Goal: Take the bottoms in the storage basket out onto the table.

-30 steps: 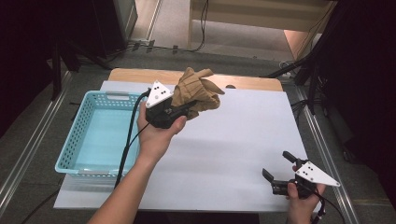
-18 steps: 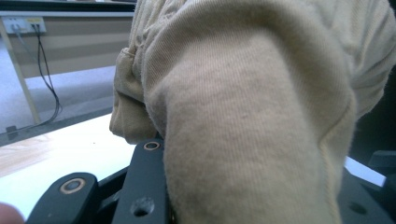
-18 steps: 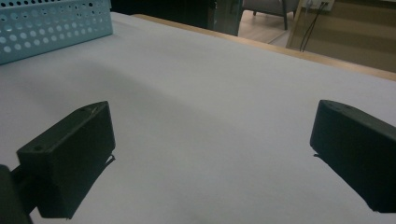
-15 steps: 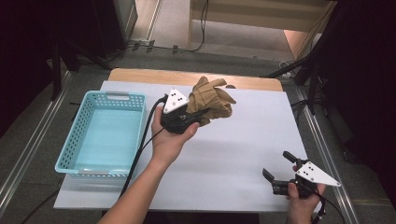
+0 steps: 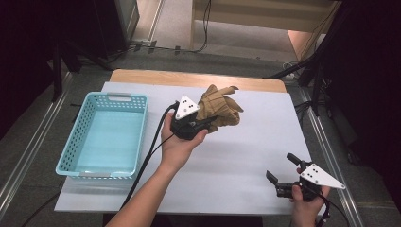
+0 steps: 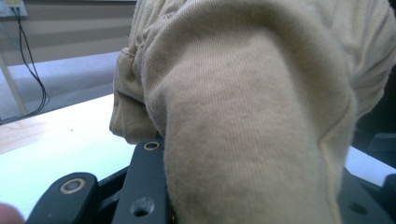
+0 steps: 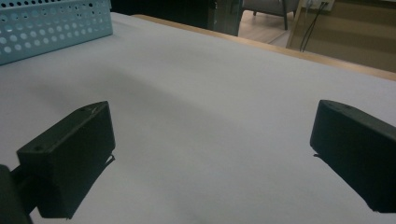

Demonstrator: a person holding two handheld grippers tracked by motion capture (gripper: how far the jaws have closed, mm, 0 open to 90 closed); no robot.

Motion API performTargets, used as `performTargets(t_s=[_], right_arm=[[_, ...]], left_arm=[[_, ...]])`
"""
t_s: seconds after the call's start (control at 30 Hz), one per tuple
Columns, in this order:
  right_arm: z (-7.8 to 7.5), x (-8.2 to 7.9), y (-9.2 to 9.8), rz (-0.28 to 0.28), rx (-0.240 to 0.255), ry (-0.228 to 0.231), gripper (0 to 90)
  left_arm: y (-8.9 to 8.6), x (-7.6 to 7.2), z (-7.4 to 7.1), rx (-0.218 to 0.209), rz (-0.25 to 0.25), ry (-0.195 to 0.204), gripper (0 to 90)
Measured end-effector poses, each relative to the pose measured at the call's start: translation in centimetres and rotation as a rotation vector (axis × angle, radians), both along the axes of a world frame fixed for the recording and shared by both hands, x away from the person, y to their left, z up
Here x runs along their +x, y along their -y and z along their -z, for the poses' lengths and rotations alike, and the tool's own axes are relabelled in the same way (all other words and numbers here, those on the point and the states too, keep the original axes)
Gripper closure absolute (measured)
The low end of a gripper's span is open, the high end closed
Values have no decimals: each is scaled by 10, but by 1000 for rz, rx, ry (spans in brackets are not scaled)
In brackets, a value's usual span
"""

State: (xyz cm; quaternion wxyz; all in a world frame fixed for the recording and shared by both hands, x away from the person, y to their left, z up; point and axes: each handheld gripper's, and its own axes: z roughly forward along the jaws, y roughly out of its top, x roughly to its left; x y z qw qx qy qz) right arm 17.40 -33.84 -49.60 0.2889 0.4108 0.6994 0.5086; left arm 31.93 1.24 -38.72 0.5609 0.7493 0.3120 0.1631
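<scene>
A crumpled tan cloth (image 5: pixel 220 107) hangs over the middle of the white table top (image 5: pixel 246 151), with my left gripper (image 5: pixel 204 124) shut on it. Up close in the left gripper view, the ribbed tan cloth (image 6: pixel 247 107) bulges out between the black jaws and hides the fingertips. Near the front right edge my right gripper (image 5: pixel 282 169) stands open above the bare sheet. Its two black fingertips (image 7: pixel 70 154) are wide apart with nothing between them; the midpoint of my right gripper (image 7: pixel 210 158) lies over white surface.
A light blue perforated basket (image 5: pixel 106 135) stands on the left part of the table, and its wall (image 7: pixel 51 25) shows far off in the right gripper view. Metal rails run along both table sides. Cables lie on the floor behind the table.
My left hand has carried the tan cloth to the right and lower, away from the basket toward the table's middle. The right gripper has stayed where it was.
</scene>
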Motion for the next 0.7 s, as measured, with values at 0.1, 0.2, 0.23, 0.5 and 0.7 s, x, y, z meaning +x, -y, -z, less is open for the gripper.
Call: performTargets(t_s=[0.1,0.2,0.23,0.5,0.7], right_arm=[[0,0,0,-1,-2,-1,0],[0,0,0,-3,-2,0,0],[0,0,0,-3,-3,0,0],[1,1,0,-1,0,-4,0],[1,1,0,-2,-1,-4,0]], left_arm=[[3,1,4,9,3,-3,634],[5,1,8,16,4,-10,634],[6,2,9,18,5,-12,634],[12,5,20,36,14,-37,633],[15,8,29,54,21,-62,632]])
